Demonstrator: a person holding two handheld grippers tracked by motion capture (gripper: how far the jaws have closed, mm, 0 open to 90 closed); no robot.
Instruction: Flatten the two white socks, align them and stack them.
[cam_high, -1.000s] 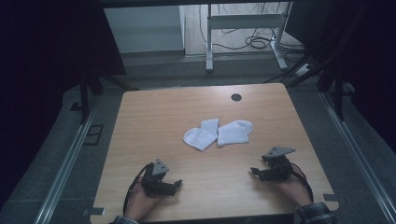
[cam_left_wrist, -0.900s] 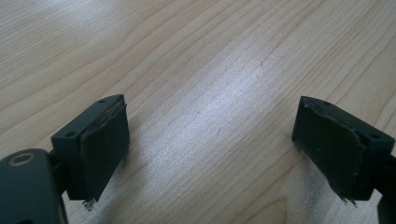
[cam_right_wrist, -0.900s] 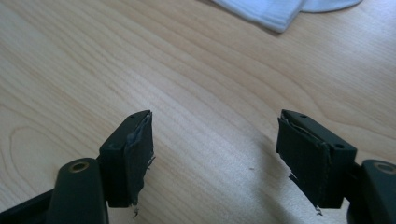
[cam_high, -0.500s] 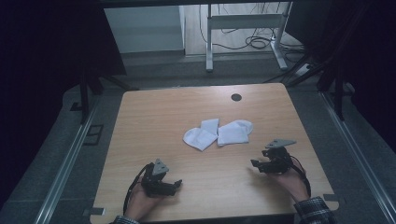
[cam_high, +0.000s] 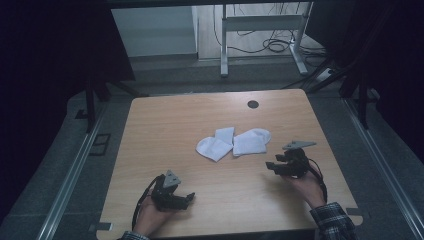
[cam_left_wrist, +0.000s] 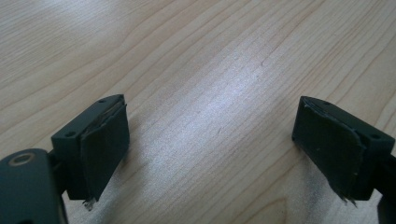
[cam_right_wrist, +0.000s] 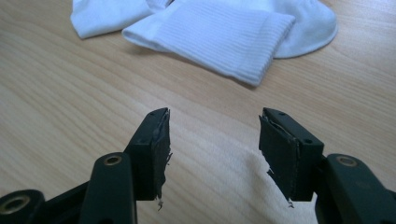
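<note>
Two white socks lie side by side in the middle of the wooden table: a left sock and a right sock. In the right gripper view the right sock's ribbed cuff lies just ahead of the jaws, with the left sock behind it. My right gripper hovers a little to the right of the socks, open, holding nothing. My left gripper rests near the front edge, open wide over bare wood.
A dark round grommet sits near the table's far edge. Beyond the table stand a white desk frame and cables on the floor. Dark curtains flank both sides.
My right gripper has moved forward and left, closer to the right sock. The left gripper and the socks have stayed put.
</note>
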